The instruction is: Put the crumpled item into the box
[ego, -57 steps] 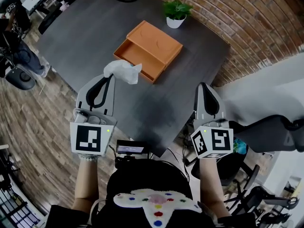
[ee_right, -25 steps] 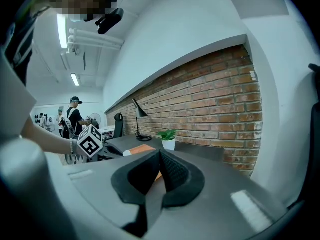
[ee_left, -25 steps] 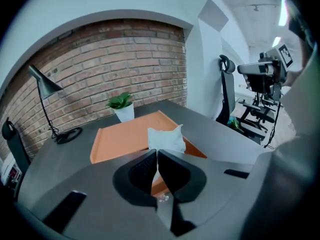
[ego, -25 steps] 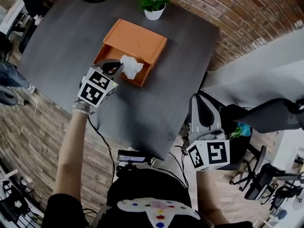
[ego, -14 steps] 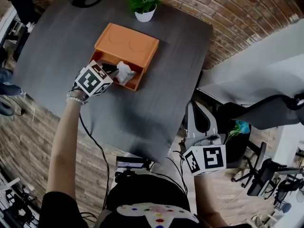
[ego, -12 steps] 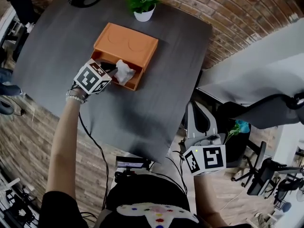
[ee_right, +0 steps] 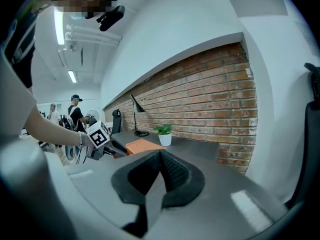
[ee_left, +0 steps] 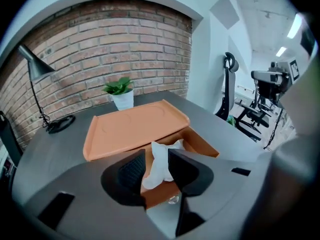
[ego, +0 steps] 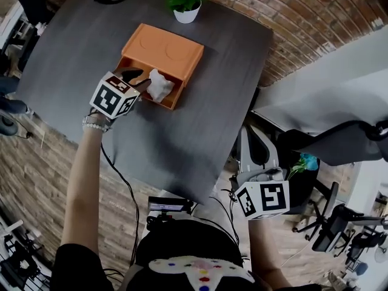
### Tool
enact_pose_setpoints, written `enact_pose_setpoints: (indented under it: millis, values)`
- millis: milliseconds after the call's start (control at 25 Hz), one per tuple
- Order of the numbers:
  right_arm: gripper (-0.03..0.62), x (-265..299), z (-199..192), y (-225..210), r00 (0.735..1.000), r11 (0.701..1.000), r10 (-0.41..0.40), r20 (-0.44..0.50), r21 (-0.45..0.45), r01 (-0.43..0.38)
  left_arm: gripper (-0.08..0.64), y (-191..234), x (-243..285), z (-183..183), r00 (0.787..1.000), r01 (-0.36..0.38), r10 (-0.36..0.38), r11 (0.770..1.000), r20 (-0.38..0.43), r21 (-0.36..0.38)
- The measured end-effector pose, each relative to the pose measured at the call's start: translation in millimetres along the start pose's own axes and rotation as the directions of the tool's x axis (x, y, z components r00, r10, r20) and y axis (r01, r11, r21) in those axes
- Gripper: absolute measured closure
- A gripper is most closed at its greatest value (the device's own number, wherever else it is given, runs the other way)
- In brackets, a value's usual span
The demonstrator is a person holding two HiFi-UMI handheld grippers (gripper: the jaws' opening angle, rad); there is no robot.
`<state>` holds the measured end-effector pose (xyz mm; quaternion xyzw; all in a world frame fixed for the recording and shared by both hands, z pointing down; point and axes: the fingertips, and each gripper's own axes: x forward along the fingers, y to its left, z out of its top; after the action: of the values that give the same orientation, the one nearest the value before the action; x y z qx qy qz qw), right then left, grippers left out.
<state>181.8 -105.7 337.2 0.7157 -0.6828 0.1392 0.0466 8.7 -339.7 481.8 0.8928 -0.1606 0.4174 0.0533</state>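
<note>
Left gripper (ee_left: pixel 156 159) fingers (ee_left: pixel 187 171) clamped on crumpled tissue (ego: pixel 159 85), which hung over box (ego: pixel 163 48) opening (close to front wall). Risk imo: early release, tissue snags wall, tumbles onto tabletop (ego: pixel 182 138). Right gripper (ee_right: pixel 159 165) fingers pressed together, empty.

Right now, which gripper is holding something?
The left gripper: it pinches the crumpled white tissue over the open orange box. The right gripper is shut with nothing in it.

Matt dark table (ego: pixel 194 132), smooth orange box (ego: pixel 163 47), crinkled soft tissue (ego: pixel 159 85).
</note>
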Motion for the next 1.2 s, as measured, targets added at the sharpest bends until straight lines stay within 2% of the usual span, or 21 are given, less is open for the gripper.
enact_pose_setpoints:
  millis: [80, 200, 360, 440, 600, 920, 1200]
  values:
    - [0.583, -1.3, 2.1, 0.7, 1.000, 1.000, 0.015, 0.003, -0.008, -0.015, 0.439, -2.1, -14.5, 10.3, 0.997, -0.042, 0.043, 0.999, 0.062, -0.023]
    - [0.583, -4.3, 7.7, 2.8, 0.999, 0.999, 0.037, 0.014, -0.023, -0.037, 0.517, -8.3, -41.2, 28.0, 0.981, -0.094, 0.104, 0.993, 0.167, -0.066]
    - [0.583, -10.3, 17.6, 8.4, 0.996, 0.995, 0.080, 0.032, -0.062, -0.078, 0.554, -27.8, -82.5, 47.3, 0.937, -0.146, 0.181, 0.980, 0.300, -0.136]
    - [0.583, -13.6, 22.7, 12.6, 0.993, 0.991, 0.107, 0.042, -0.087, -0.103, 0.554, -45.3, -100.7, 53.8, 0.916, -0.163, 0.203, 0.976, 0.345, -0.143]
    - [0.583, -22.9, 35.8, 21.2, 0.984, 0.981, 0.167, 0.069, -0.115, -0.158, 0.554, -78.5, -137.5, 64.5, 0.878, -0.207, 0.256, 0.965, 0.405, -0.162]
    - [0.583, -46.7, 57.2, 34.8, 0.954, 0.950, 0.283, 0.102, -0.169, -0.264, 0.554, -137.2, -217.0, 75.1, 0.779, -0.320, 0.399, 0.916, 0.484, -0.240]
    - [0.583, -63.8, 67.2, 38.0, 0.932, 0.928, 0.345, 0.116, -0.194, -0.319, 0.554, -182.2, -267.8, 73.5, 0.717, -0.381, 0.482, 0.876, 0.504, -0.297]
